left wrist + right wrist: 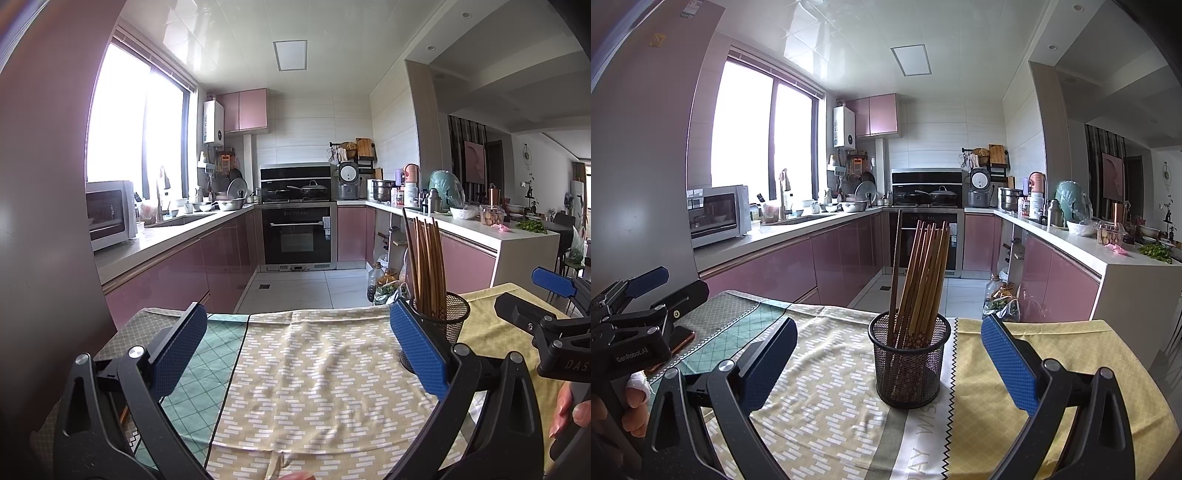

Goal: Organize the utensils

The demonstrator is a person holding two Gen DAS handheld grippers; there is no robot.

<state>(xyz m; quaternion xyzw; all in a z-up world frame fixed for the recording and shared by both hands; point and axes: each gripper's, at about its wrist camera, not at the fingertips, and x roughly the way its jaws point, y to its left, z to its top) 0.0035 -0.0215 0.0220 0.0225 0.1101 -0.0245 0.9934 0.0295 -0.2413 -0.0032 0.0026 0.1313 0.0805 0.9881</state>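
Right wrist view: chopsticks (916,280) leaned in mesh holder (908,360).
Right gripper (888,363): spread, empty.
Left gripper (297,349): spread, empty.
Risk: holder may be tipped if nudged.

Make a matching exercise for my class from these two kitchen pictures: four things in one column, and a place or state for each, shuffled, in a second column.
Things:
1. chopsticks
2. mesh holder
3. left gripper
4. microwave

Places or states:
A. on the counter by the window
B. standing on the patterned tablecloth
C. open, holding nothing
D. leaning upright in a black cup

Pairs: 1-D, 2-B, 3-C, 4-A
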